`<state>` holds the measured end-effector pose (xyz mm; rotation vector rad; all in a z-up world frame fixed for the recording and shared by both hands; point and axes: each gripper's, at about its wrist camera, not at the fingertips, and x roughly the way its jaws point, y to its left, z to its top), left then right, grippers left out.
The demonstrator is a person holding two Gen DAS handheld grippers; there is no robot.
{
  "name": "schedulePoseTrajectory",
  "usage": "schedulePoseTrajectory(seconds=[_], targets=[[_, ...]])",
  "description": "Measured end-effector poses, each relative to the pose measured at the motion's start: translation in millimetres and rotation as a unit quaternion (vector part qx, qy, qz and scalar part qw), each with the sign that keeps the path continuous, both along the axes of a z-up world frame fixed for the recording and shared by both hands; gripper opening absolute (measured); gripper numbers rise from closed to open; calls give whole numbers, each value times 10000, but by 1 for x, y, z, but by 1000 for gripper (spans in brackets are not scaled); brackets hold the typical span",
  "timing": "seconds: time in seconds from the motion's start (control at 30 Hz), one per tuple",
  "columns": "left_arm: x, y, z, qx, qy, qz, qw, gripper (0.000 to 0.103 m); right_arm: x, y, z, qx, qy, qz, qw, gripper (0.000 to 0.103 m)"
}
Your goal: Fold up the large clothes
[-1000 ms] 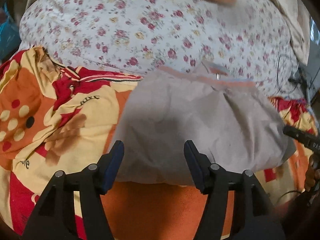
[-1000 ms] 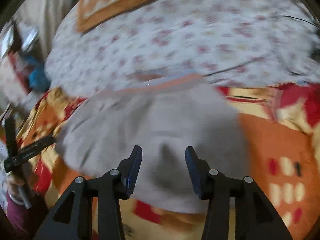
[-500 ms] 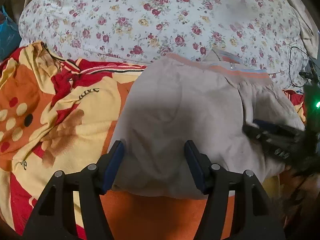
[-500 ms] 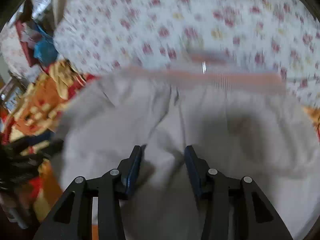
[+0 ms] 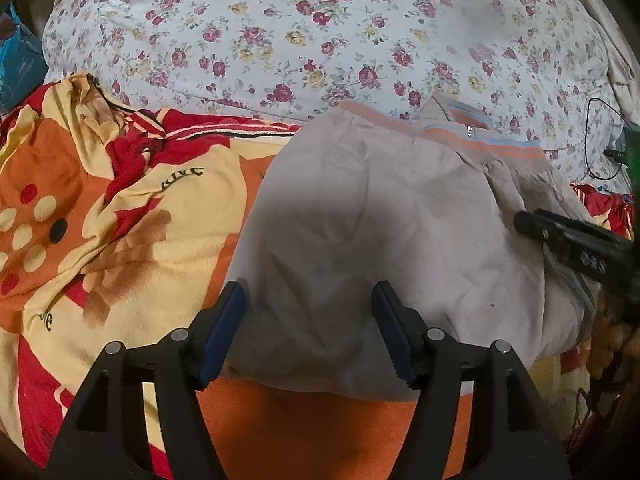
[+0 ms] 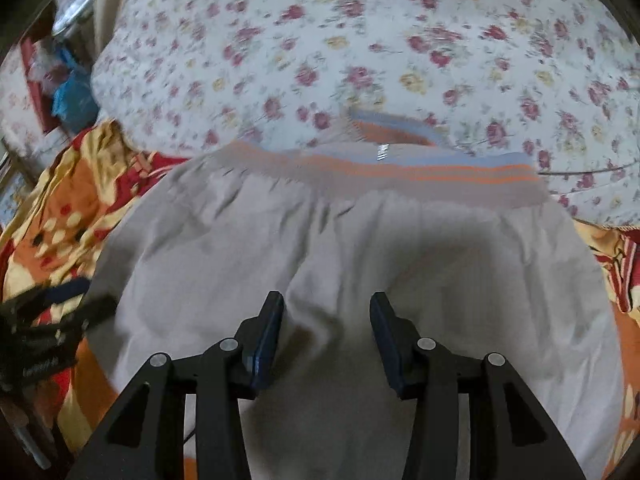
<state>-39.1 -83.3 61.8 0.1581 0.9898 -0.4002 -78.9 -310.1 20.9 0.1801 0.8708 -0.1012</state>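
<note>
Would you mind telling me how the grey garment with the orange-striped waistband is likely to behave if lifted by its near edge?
The grey garment with the orange-striped waistband lies creased and slack, so it will probably drape limply. It looks thin, likely light. The open left tongs sit at its near hem; the soft orange fleece blanket beneath may drag slightly.

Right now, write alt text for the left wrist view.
The open left hand-held gripper hovers over a grey garment with an orange-striped waistband, lying on an orange-and-yellow blanket. A floral sheet lies behind it; the right hand-held gripper enters at right.
</note>
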Motion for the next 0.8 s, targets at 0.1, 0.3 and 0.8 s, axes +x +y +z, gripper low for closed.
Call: schedulePoseTrajectory(seconds=[0.1, 0.3, 0.8], targets=[[3, 3, 2, -187, 84, 2, 9998, 67, 17, -8, -4, -120, 138, -134, 9997, 46], [16, 17, 9, -1112, 330, 228, 9930, 83, 49, -19, -36, -111, 484, -296, 9983, 53], [57, 23, -20, -1060, 877, 709, 9880, 84, -24, -6, 3, 102, 551, 252, 9981, 57]])
